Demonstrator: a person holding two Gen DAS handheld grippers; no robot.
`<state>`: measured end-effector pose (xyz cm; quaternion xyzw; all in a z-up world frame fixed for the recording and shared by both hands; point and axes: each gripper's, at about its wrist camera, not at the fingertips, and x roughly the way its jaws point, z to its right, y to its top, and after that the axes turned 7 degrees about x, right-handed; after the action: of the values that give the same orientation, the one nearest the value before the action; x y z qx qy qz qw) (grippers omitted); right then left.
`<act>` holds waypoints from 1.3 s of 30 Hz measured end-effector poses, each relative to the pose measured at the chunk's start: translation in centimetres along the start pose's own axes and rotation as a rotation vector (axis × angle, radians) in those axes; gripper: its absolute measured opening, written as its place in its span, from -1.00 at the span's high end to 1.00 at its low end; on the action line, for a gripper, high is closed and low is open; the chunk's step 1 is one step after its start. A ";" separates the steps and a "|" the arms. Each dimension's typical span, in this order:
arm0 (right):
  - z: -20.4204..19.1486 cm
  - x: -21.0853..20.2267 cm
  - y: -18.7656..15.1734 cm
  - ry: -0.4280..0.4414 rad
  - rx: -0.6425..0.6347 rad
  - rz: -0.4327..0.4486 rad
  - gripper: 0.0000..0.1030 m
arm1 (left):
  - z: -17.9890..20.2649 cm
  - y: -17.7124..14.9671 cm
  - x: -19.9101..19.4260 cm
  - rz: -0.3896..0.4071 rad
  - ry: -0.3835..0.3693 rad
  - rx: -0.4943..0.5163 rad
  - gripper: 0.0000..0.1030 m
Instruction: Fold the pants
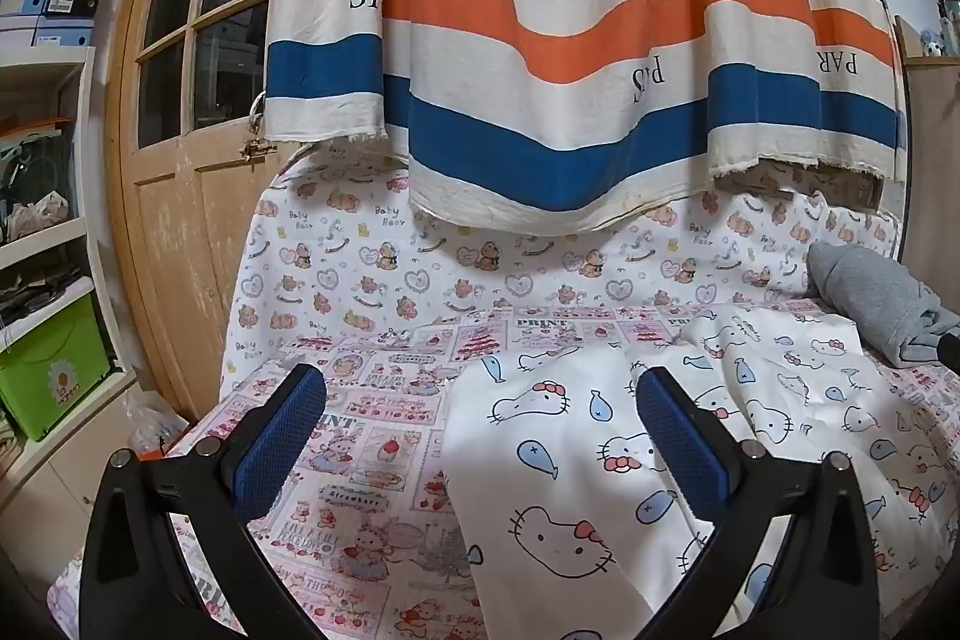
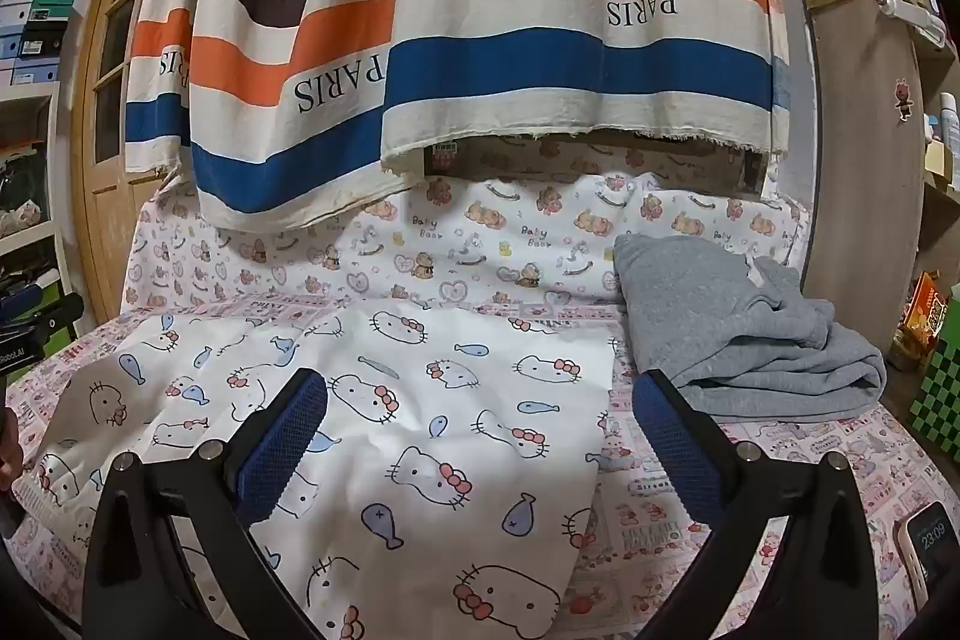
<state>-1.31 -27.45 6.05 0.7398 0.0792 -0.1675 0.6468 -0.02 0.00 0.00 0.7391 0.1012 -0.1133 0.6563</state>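
A white cat-and-fish print garment [image 1: 570,466] lies spread flat on the bed sheet [image 1: 372,400]; in the right wrist view the same garment [image 2: 450,400] fills the middle. My left gripper [image 1: 480,379] hovers open over the garment's left edge, nothing between its blue pads [image 1: 282,436]. My right gripper [image 2: 480,381] is open above the garment's right part, its pads [image 2: 672,442] wide apart and empty. A grey garment [image 2: 738,334] lies bundled at the right; in the left wrist view this grey bundle [image 1: 870,298] sits at the far right.
A striped curtain [image 1: 540,40] hangs over the bed's far side. A wooden door [image 1: 180,196] and shelves with a green box [image 1: 48,382] stand left. A wooden cabinet [image 2: 864,160] stands right. A phone [image 2: 927,544] lies on the sheet at the right edge.
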 end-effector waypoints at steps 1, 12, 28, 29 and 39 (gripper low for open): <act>0.0 0.0 0.0 0.000 -0.001 0.001 -0.99 | 0.0 0.0 0.0 0.000 0.001 0.002 -0.99; 0.0 0.0 0.0 0.000 0.000 -0.001 -0.99 | 0.0 0.0 0.0 -0.002 0.001 0.002 -0.99; 0.0 0.1 0.0 0.000 0.000 -0.001 -0.99 | 0.1 0.2 -0.1 -0.008 -0.007 0.007 -0.99; 0.0 0.1 0.0 0.000 0.000 -0.002 -0.99 | 0.1 0.2 -0.1 -0.008 -0.007 0.007 -0.99; 0.0 0.1 -0.1 0.000 0.000 -0.002 -0.99 | 0.0 0.1 0.0 -0.009 -0.005 0.006 -0.99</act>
<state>-1.21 -27.46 5.95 0.7396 0.0799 -0.1682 0.6468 -0.04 -0.06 0.09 0.7403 0.1028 -0.1185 0.6537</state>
